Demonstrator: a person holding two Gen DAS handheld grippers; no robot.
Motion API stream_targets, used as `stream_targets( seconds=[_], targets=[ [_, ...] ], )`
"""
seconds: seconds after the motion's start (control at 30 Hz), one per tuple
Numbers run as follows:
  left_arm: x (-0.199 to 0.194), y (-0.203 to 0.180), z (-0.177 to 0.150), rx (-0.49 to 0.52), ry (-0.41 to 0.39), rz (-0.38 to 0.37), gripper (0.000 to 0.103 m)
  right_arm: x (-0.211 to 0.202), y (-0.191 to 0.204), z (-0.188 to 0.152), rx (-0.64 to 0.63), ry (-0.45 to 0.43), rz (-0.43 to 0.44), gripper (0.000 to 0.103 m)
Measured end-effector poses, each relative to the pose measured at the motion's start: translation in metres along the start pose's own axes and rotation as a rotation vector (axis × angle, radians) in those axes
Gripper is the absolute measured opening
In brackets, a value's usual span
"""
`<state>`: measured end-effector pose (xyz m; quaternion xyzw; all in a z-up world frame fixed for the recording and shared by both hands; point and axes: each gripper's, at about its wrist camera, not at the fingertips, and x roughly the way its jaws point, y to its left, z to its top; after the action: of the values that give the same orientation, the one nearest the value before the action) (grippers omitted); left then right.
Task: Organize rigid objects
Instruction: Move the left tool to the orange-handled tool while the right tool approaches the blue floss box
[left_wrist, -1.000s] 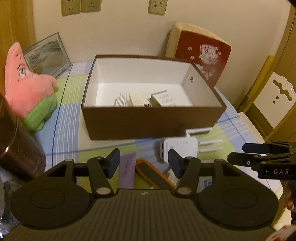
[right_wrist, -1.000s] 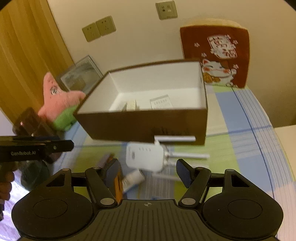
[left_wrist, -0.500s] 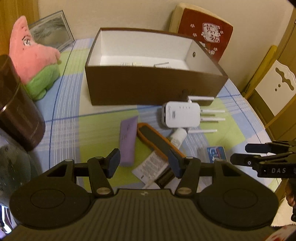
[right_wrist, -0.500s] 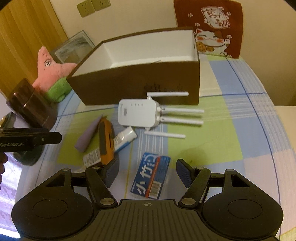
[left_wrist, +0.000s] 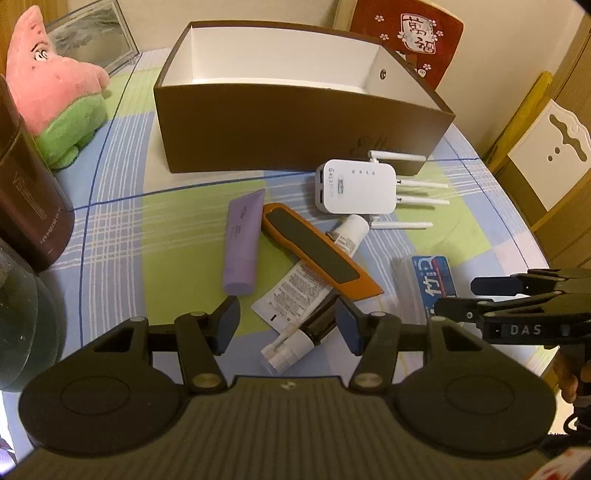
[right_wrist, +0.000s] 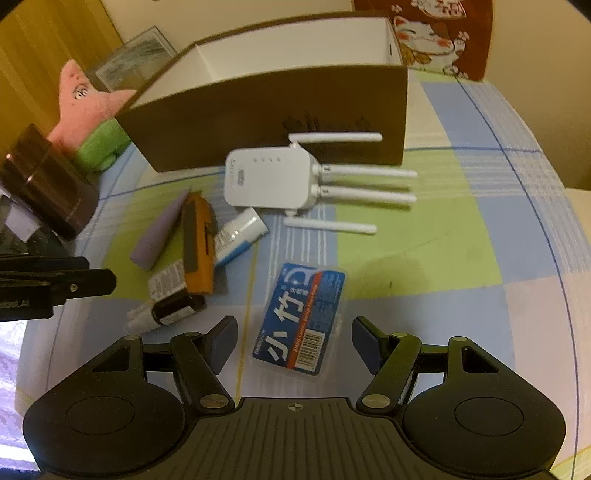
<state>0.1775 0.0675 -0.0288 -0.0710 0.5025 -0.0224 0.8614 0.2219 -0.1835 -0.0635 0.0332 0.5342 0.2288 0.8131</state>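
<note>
I have both claws angled down over the bench, which carries a checked cloth. My left claw stands open and grips nothing; between its pads, lower down on the cloth, lies a small dark bottle with a white cap. My right claw is open too, empty, with the blue card pack lying flat on the cloth between its fingers, untouched as far as I can tell.

In the left view, the brown box sits at twelve o'clock, white inside; its floor is hidden by the near wall. Just at its near right corner, at about one o'clock, lies the white router, antennas pointing toward three o'clock. Straight ahead of the left claw is a loose heap: a purple tube at eleven o'clock, an orange-and-black case lying diagonally over a white tube, whose cap end pokes out toward the router. The bottle touches the lower end of this heap.

At ten o'clock a pink and green plush sits beside a dark brown canister, well apart from the heap. The right claw shows at the three o'clock edge of the left view, near the blue pack.
</note>
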Motion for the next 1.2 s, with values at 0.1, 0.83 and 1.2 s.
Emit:
stream_targets(
  seconds=[0.1, 0.83, 1.2],
  targets=[
    [0.004, -0.001, -0.001, -0.003, 0.008, -0.002, 0.053, 0.005, -0.001, 0.001, 0.011, 0.005, -0.011, 0.066],
    [0.04, -0.016, 0.014, -0.045, 0.051, -0.079, 0.053, 0.036, -0.001, 0.007, -0.016, 0.004, -0.043, 0.059],
    [0.07, -0.022, 0.03, -0.085, 0.102, -0.078, 0.053, 0.036, -0.019, 0.014, -0.028, -0.017, -0.063, 0.056]
  ],
)
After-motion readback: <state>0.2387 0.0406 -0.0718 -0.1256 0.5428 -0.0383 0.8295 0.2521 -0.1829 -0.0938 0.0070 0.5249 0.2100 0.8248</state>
